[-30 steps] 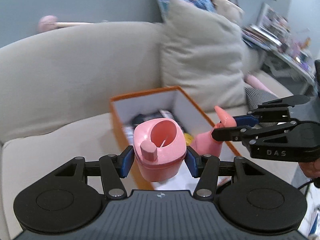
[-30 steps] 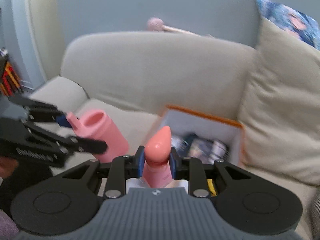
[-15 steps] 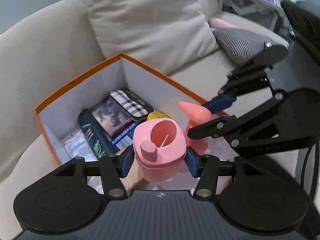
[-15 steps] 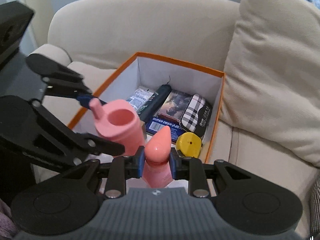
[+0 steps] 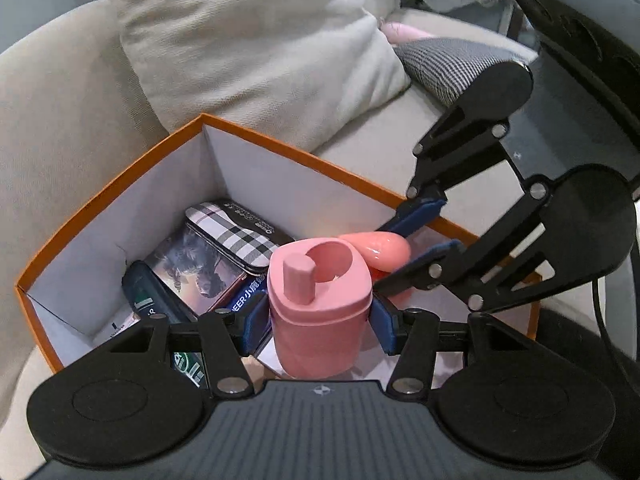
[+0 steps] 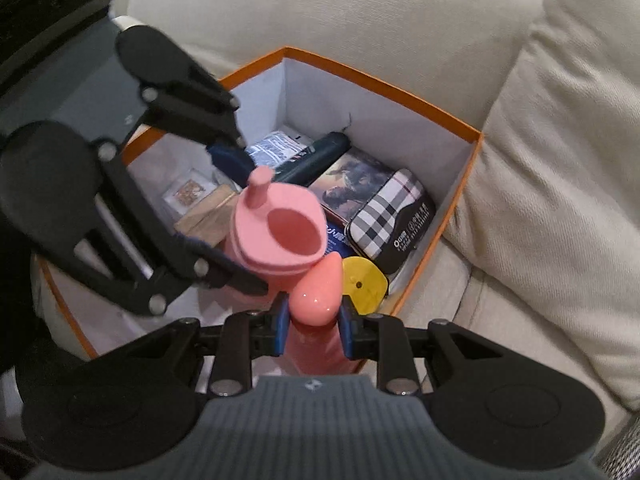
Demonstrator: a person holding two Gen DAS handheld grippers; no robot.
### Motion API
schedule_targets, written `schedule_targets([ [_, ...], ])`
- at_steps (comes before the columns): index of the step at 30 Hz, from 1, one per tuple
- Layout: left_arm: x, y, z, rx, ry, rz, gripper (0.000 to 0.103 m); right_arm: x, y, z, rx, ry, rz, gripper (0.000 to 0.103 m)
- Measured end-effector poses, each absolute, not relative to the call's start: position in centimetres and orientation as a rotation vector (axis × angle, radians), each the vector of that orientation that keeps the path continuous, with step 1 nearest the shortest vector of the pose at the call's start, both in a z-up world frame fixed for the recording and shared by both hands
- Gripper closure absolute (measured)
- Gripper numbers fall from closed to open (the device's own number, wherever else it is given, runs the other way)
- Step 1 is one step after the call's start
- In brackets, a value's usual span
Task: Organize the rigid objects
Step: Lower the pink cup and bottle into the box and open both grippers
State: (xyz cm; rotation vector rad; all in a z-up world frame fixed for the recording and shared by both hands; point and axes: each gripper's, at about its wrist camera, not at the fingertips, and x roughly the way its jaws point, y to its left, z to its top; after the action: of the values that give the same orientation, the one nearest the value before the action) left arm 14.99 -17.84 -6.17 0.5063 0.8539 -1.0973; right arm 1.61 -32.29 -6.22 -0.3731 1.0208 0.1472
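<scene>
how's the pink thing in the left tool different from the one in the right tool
The pink cup in the left tool is wide and squarish, while the pink cone piece in the right tool is narrow.
The cup has an open top hole and a stubby spout; the cone piece ends in a closed, rounded tip.
The cup looks matte; the cone piece is glossy.
Both are pink, clamped, and held over the orange box.

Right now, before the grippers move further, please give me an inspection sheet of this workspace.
Surface: beige sofa; orange box sits on its seat.
Job's things: pink cup and pink cone-tipped piece, both held over the box.
Clutter: plaid tin, yellow disc, dark tube, packets inside the box.
Grippers: left gripper shut on the cup; right gripper shut on the cone-tipped piece.
Cables: black cable at right.
Surroundings: beige cushion, checked cushion.
</scene>
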Motion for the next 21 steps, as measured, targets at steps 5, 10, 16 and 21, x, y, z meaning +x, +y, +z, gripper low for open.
schedule_targets([
  [5,15.2,-18.1,-7.7,0.523,0.895,-1.098,0.041,1.7,-32.8,-6.3,-0.350,1.008,0.159,0.077],
  [10,14.8,-18.2,-8.7,0.572,0.928,-1.080,0.041,1.6,-32.5,-6.4,-0.376,1.013,0.154,0.077],
  [16,14.5,-18.1,-8.8,0.601,0.949,-1.065,0.038,1.7,-32.2,-6.4,-0.363,1.019,0.137,0.077],
  [21,14.1,-18.5,-8.7,0.620,0.960,-1.056,0.033,1.7,-32.0,-6.3,-0.357,1.016,0.116,0.073],
])
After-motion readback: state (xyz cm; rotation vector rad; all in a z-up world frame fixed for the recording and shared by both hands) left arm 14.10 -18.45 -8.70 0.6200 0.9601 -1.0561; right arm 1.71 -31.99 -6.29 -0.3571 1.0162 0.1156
